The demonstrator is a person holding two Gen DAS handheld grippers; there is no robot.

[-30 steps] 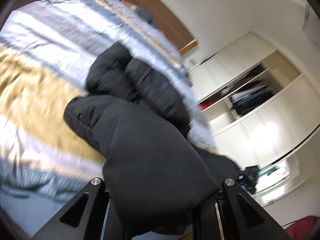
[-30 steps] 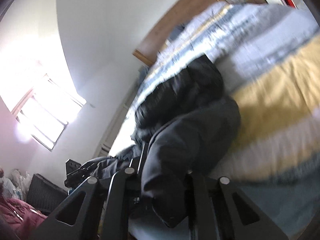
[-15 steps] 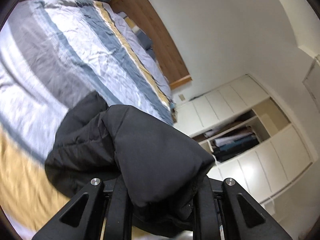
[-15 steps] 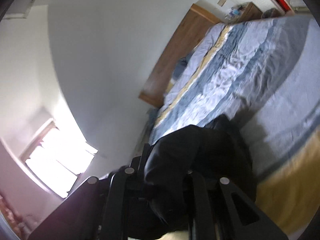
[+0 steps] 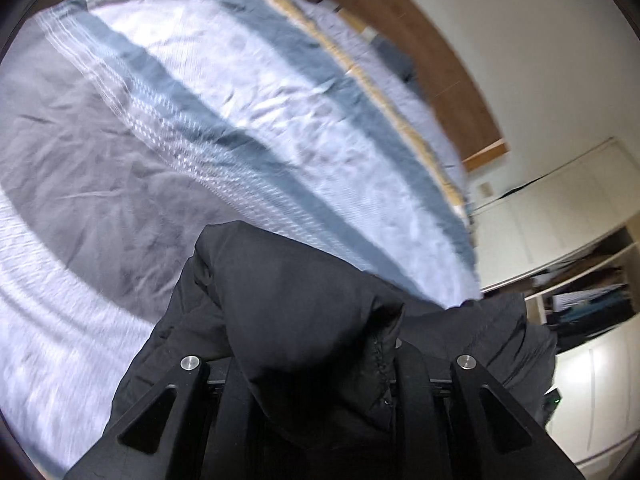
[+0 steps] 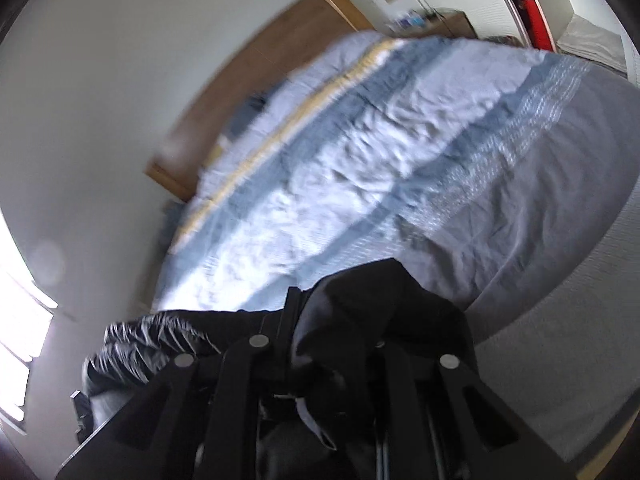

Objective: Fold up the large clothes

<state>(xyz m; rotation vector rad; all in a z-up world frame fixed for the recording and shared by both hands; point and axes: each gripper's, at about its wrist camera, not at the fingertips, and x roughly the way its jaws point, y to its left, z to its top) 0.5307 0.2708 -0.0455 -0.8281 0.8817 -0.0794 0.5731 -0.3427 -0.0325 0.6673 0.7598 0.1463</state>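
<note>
Since half a second ago we have swung both cameras further over the bed: the yellow band of the striped grey, blue and white duvet (image 5: 240,128) near us has left both views, and the grey and blue stripes now fill them. The black padded jacket (image 5: 304,312) has bunched closer to the lenses.

Our left tongs (image 5: 320,380) are clamped on a thick fold of the jacket, which bulges up between their fingers and spills left and right of them over the bed. Our right tongs (image 6: 340,364) pinch another fold of the same jacket (image 6: 360,312); its shiny quilted part trails to the left. The wooden headboard (image 5: 440,60) stands at the far end, with the white wardrobe (image 5: 560,208) at the right.
</note>
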